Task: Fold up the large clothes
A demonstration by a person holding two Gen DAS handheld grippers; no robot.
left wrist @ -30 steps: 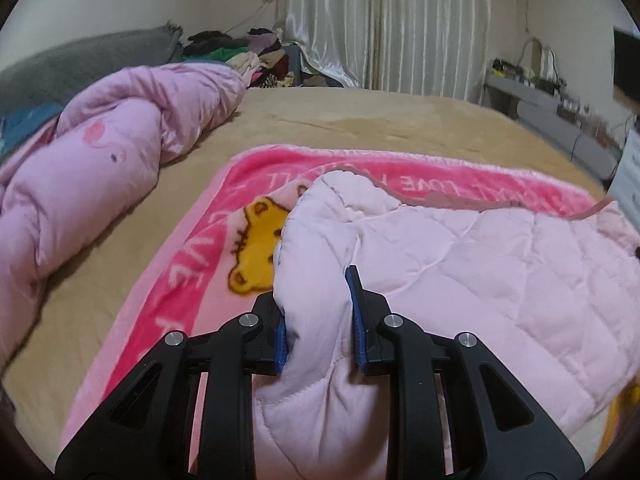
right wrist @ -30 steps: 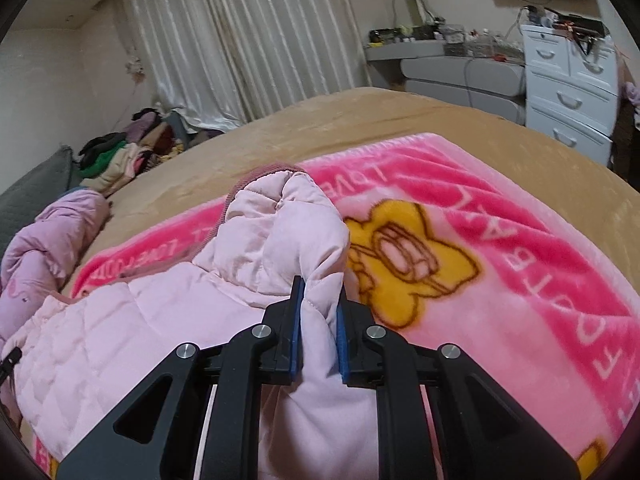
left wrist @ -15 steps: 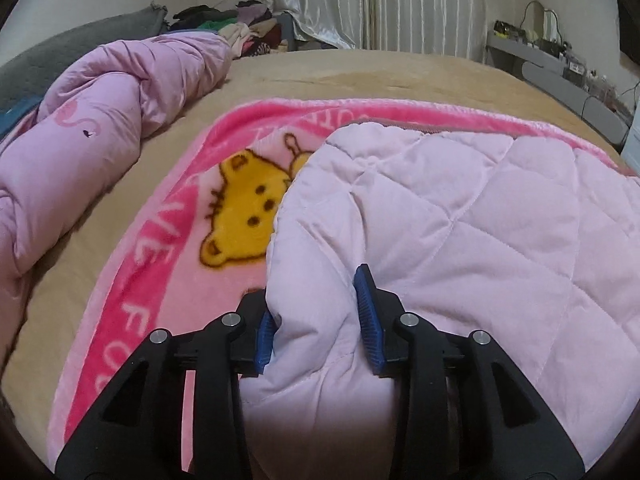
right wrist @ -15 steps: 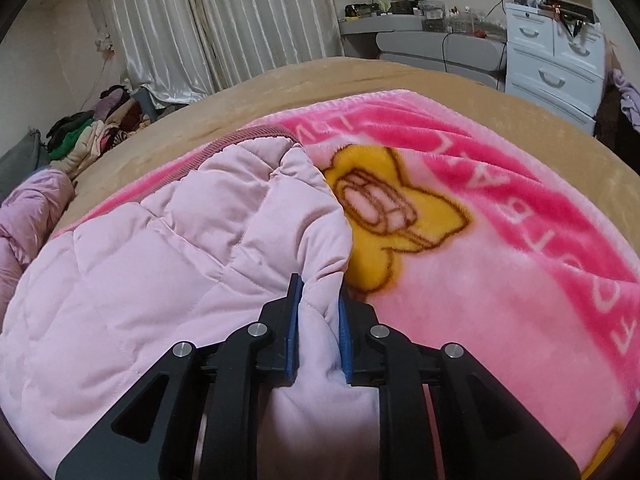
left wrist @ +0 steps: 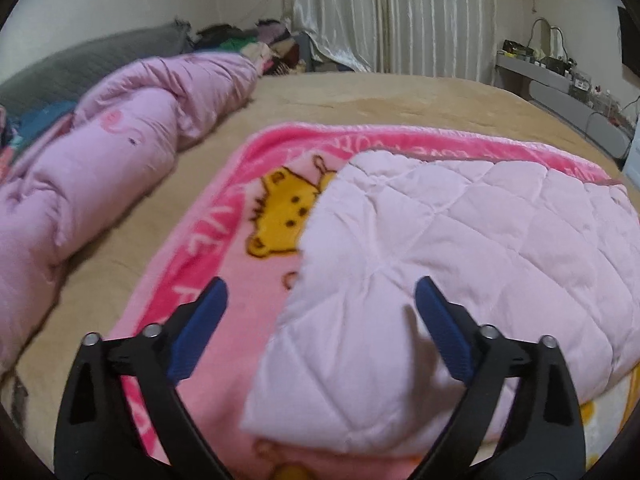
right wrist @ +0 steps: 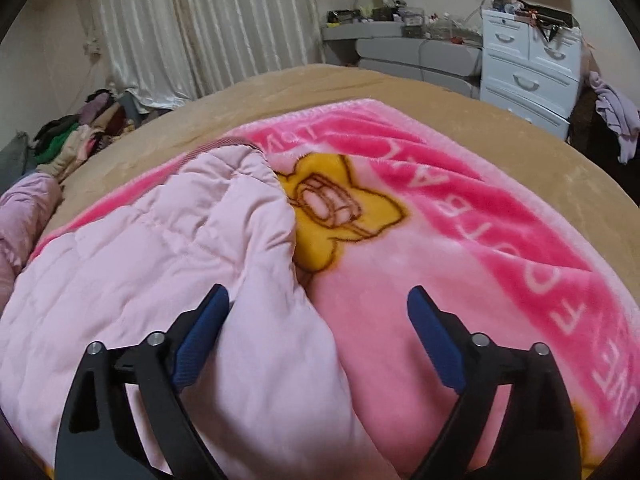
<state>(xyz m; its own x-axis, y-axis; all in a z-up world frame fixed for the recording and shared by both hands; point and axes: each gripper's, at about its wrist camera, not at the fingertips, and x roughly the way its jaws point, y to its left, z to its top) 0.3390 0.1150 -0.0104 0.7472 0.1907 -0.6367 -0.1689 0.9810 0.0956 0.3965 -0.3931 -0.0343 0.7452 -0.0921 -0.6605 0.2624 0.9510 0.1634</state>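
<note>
Nearest the cameras, the left claw and the right claw are both opening wide, their blue pads clear of the pale pink quilted coat, whose near edge lies slack between the jaws, apparently just let go so the fold can settle. The coat rests folded on the pink cartoon blanket, spread over the tan bed as a flat surface; a bunched pink duvet lies well aside beyond.

White lettering on the pink blanket's border, upside down and blurred, perhaps "LOVE".
</note>
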